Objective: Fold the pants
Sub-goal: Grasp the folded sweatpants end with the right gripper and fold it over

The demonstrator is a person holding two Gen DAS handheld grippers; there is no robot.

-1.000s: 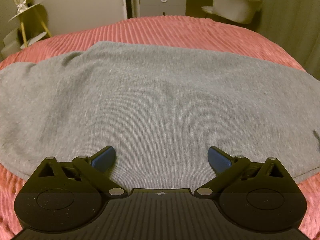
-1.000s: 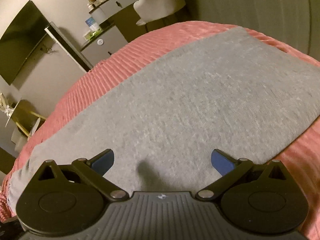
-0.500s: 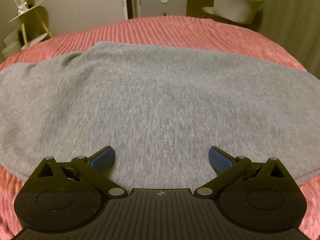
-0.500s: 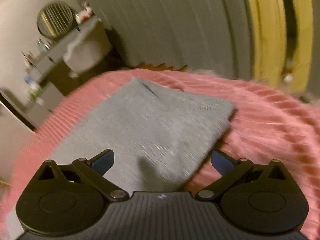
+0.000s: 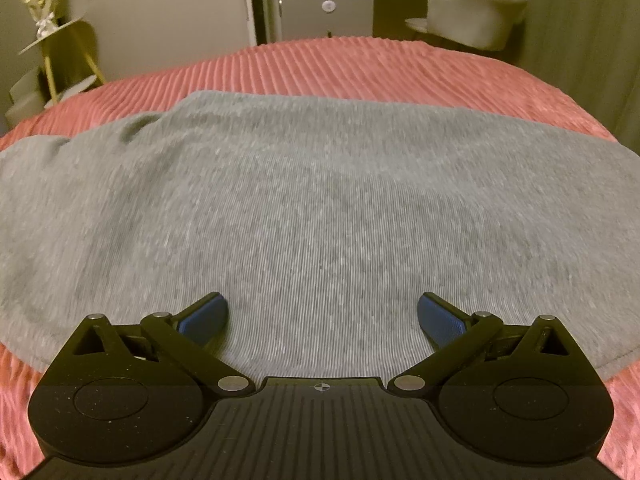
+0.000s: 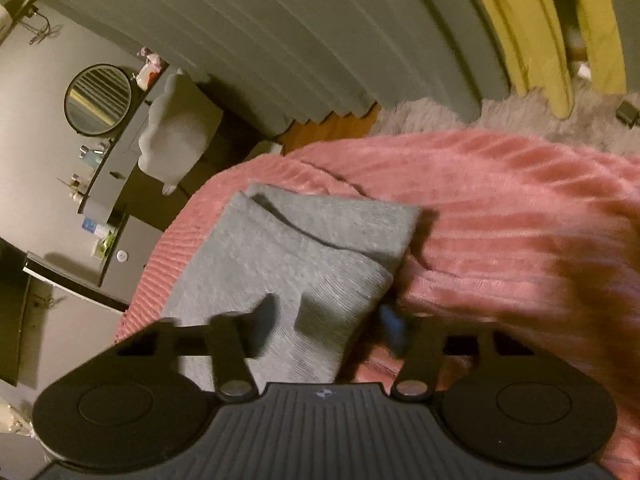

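Between the closing jaws of the right gripper (image 6: 324,324): end of grey pants (image 6: 304,264), pads not yet pressing. Left gripper (image 5: 322,314) jaws wide apart above flat cloth on bed (image 5: 360,68). Apparently halved lengthwise; crosswise folds judged outstanding.

left tongs (image 5: 322,316): wide apart, tilted down | right tongs (image 6: 328,320): rolled, jaws closing

Left wrist camera looks steeply down, close over grey pants (image 5: 320,208) on a pink bed (image 5: 360,64); right wrist camera, tilted, views the pants' end. Both share pants and bed.
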